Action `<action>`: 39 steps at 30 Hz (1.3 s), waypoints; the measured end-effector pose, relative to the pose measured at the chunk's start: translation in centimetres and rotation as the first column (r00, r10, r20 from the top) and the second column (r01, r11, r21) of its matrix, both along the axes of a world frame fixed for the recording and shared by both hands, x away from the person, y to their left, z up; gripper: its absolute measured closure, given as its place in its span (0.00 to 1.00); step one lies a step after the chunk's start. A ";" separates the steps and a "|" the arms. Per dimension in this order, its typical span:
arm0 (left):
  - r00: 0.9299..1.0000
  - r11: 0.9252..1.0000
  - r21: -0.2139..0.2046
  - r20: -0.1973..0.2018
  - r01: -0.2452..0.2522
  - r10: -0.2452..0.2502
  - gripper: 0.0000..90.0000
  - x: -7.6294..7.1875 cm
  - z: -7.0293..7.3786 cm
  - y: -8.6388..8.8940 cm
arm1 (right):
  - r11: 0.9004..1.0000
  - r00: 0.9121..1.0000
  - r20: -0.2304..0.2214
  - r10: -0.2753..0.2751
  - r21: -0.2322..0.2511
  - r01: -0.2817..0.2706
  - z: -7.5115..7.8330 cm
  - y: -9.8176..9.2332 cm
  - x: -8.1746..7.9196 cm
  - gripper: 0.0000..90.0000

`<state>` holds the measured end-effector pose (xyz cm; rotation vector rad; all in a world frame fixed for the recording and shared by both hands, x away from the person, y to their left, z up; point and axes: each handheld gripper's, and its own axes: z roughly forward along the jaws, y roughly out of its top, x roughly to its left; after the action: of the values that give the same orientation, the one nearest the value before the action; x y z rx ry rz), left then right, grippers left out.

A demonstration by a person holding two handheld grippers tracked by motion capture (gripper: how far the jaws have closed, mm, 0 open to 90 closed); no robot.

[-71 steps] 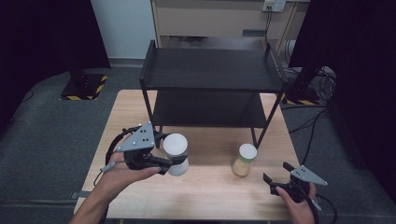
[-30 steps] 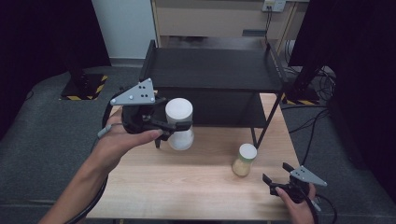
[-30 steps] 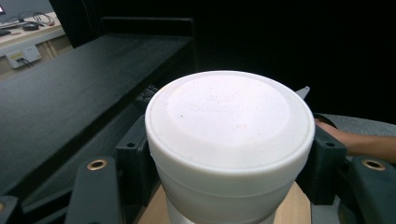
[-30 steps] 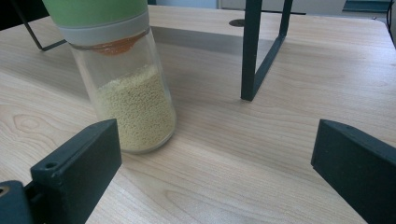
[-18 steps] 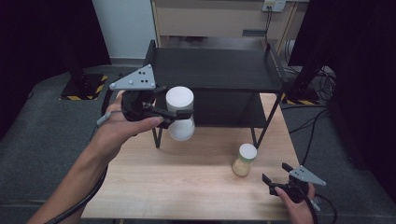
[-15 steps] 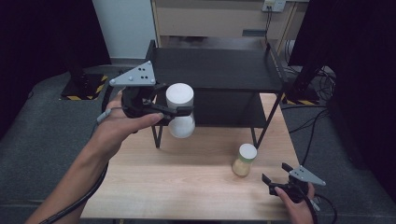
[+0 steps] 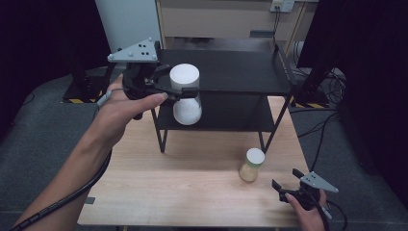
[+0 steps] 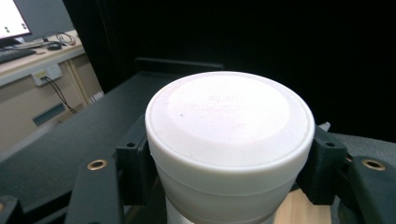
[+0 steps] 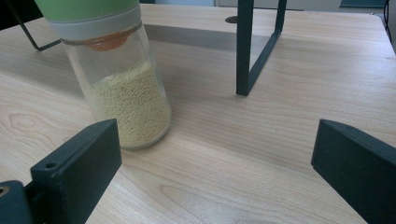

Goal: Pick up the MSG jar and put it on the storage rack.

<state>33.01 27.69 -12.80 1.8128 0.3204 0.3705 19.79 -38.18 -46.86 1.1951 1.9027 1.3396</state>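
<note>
While the wooden tabletop [image 7: 192, 192] carries a black two-level shelf [image 7: 240, 72] at its far side, the work seems to be about halfway: one container is already in the air and one waits. The left gripper [image 7: 180, 91] is clamped on the white jar [image 7: 185, 94] just under its lid, and holds it upright at the front left corner of the shelf, about level with the top board and not resting on anything. Placing it on the shelf is, by judgement, the step not yet done. The small glass jar of yellow grains [image 7: 251, 164] stands on the tabletop near the right front leg of the shelf. The right gripper [image 7: 288, 188] lies low just beside it, jaws wide apart and empty. What is inside the white jar cannot be seen, and its lower part is cut off in the left gripper view
</note>
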 end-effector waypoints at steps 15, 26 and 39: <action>0.999 0.999 0.013 0.002 -0.041 0.041 0.36 2.6 1.6 -0.6 | 1.000 1.000 -0.006 0.000 -0.003 0.000 0.0 -0.1 0.0 0.02; 0.997 0.997 -0.004 -0.003 -0.076 0.076 0.36 5.0 1.4 -1.6 | 1.000 1.000 -0.009 0.005 -0.004 -0.005 -0.1 0.0 0.1 0.02; 0.992 0.991 -0.033 -0.025 -0.127 0.126 0.36 7.7 0.3 -1.7 | 1.000 1.000 -0.012 -0.003 0.005 0.003 -0.2 -0.1 0.0 0.02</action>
<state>40.71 26.01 -12.51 1.7684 0.4561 0.4307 19.78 -38.32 -47.02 1.2103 1.9061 1.3400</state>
